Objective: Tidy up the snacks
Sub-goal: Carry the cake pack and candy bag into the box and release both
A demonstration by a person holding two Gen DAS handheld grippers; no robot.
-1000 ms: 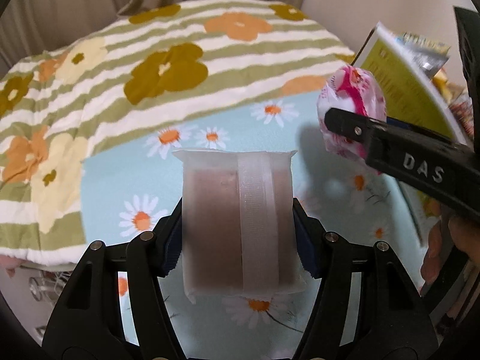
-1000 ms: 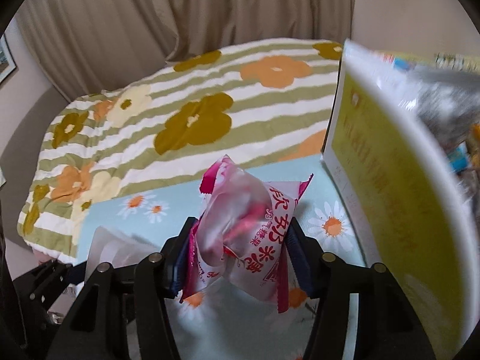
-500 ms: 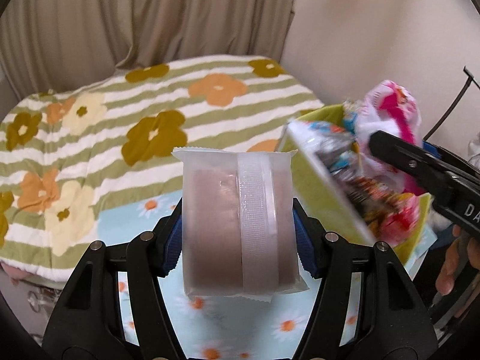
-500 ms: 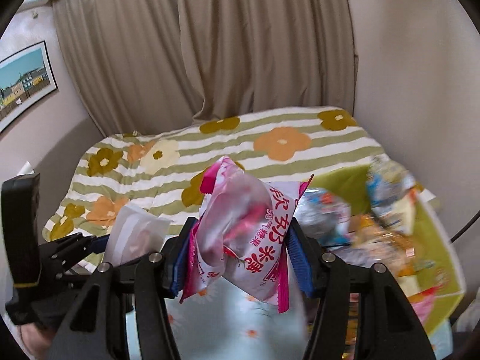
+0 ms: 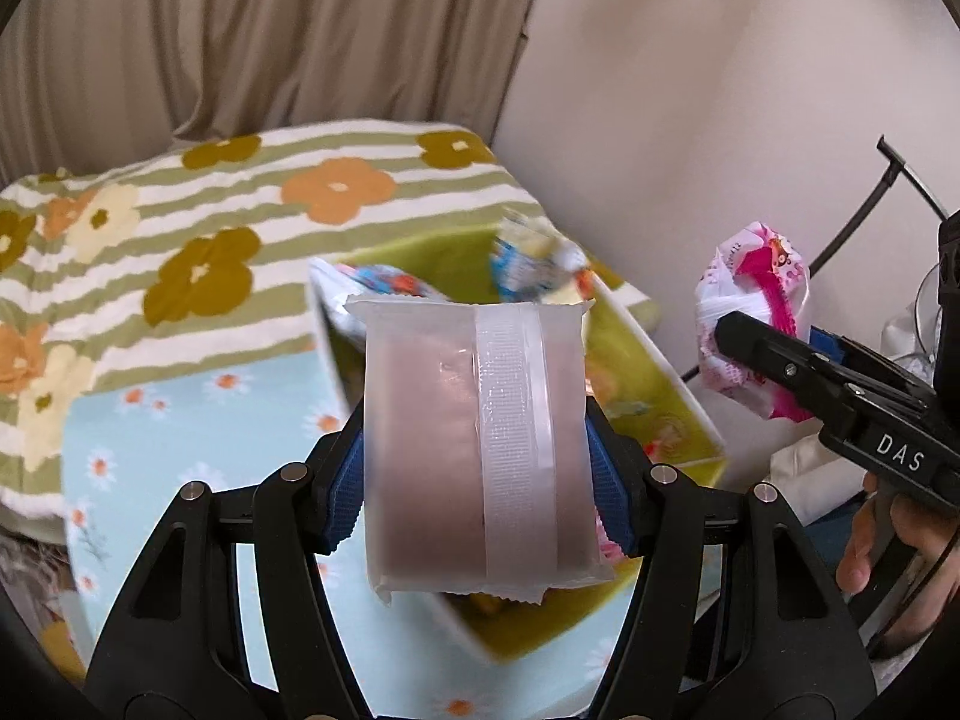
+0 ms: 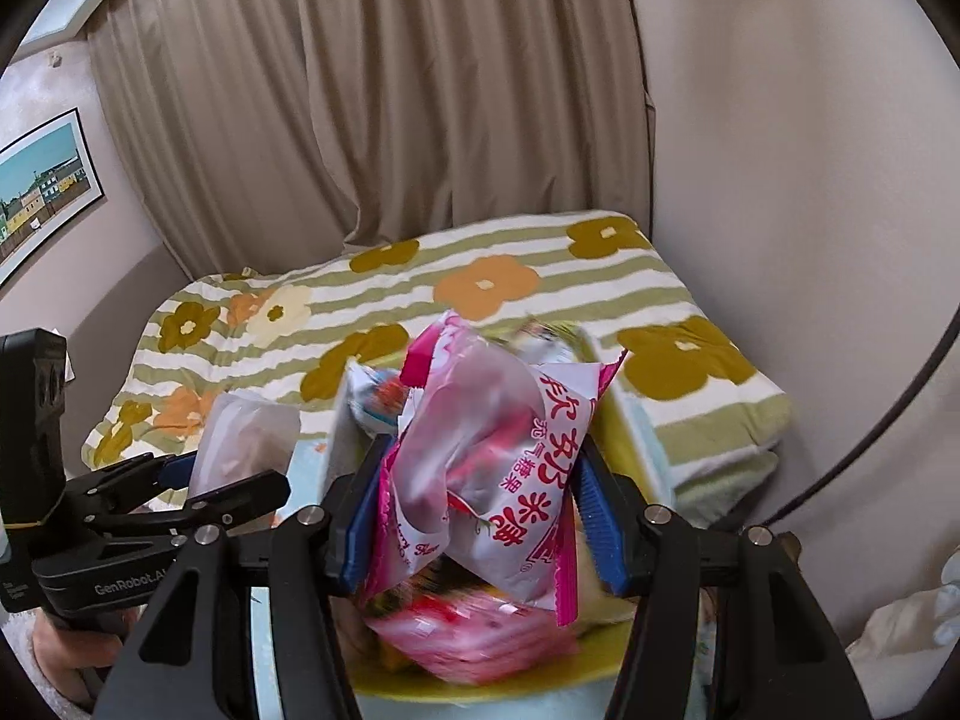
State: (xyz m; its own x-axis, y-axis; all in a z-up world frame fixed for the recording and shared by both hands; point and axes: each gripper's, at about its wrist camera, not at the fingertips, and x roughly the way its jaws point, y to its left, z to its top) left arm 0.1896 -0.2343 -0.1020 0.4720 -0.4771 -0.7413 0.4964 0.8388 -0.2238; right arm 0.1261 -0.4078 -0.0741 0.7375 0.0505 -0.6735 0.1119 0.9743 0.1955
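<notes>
My left gripper [image 5: 477, 450] is shut on a frosted packet with a brown bar inside [image 5: 468, 450], held upright in the air above the yellow-green snack box [image 5: 654, 384]. My right gripper [image 6: 474, 492] is shut on a crumpled pink-and-white candy bag [image 6: 480, 450] over the same box [image 6: 480, 681], which holds several wrapped snacks [image 6: 468, 630]. In the left wrist view the right gripper [image 5: 750, 348] with its pink bag [image 5: 756, 288] hangs at the right. The left gripper [image 6: 240, 468] and its packet [image 6: 246, 438] show at the left of the right wrist view.
The box stands on a light-blue daisy cloth [image 5: 180, 420] laid over a green-striped flowered blanket [image 6: 480, 276]. Beige curtains [image 6: 360, 90] hang behind, a plain wall [image 5: 720, 90] closes the right side, and a framed picture [image 6: 42, 186] hangs at left. A hand [image 5: 888, 540] holds the right tool.
Both grippers have risen and swung toward the box with their packets still held. The box, seen from the side before, now lies below them with its contents in view.
</notes>
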